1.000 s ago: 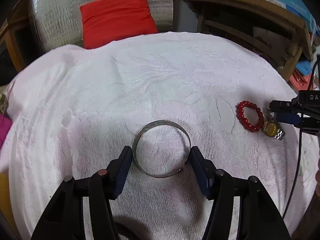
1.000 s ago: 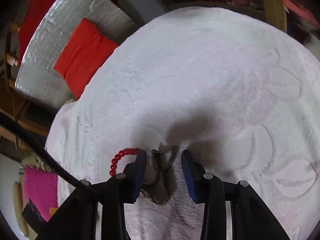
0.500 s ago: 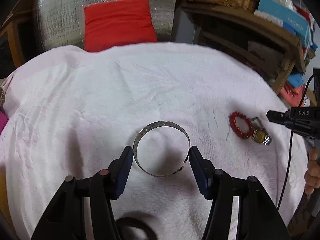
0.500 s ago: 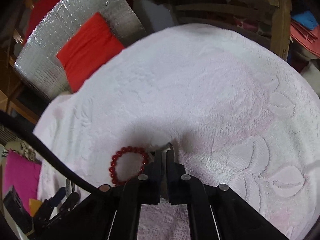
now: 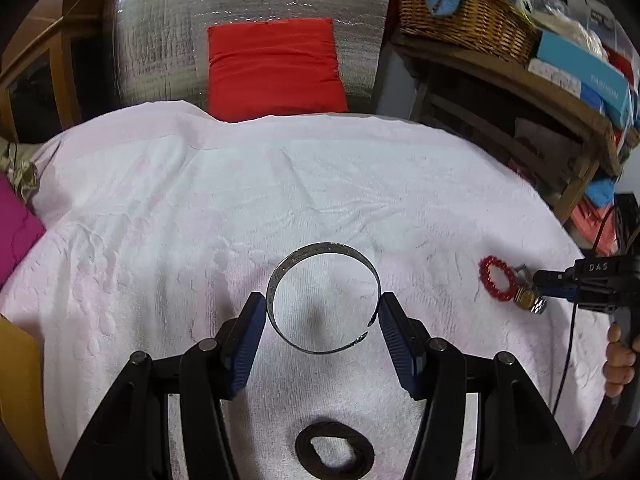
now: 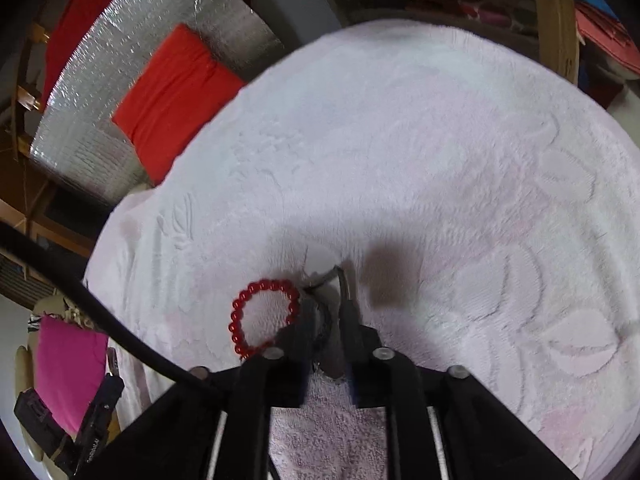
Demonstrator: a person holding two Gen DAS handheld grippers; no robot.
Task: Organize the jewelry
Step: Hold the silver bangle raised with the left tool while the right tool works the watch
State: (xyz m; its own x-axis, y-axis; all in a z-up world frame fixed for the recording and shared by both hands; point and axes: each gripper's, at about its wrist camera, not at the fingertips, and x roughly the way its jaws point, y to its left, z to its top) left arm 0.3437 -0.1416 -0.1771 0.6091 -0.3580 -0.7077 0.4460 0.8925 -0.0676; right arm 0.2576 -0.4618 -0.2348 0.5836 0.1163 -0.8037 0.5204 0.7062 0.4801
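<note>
Since a second ago, both grippers have lifted away from the towel (image 5: 160,208): the left gripper (image 5: 323,316) now carries the bangle (image 5: 323,298) clear of the cloth, and the right gripper (image 6: 325,332), then spread around the watch (image 5: 530,300), has come together on it.

Left gripper: jaws apart at the bangle's width, one pad pressing each side, so it is clamped on the ring. Right gripper: jaws drawn narrow on the watch, with the strap (image 6: 344,280) curling out ahead of the tips. The bead bracelet (image 5: 498,284) lies on the towel just beside the watch, towards the bangle.

Risks, as judged:
- The bangle is a thin, open hoop held edge-on; a squeeze may flex it, and a tilt may let it pivot or spring out.
- The watch appears gripped by little more than its case edge; its hanging strap could drag the bead bracelet or slip the hold.
- The right view is blurred, so the exact contact cannot be confirmed.

Surface: soft, embossed pale-pink towel, rumpled beyond the bangle. A dark ring (image 5: 335,454) lies nearer than the bangle. Beyond the towel stand a red cushion (image 5: 276,68) against silver padding, and wooden shelving with a wicker basket (image 5: 464,16) to the right.
</note>
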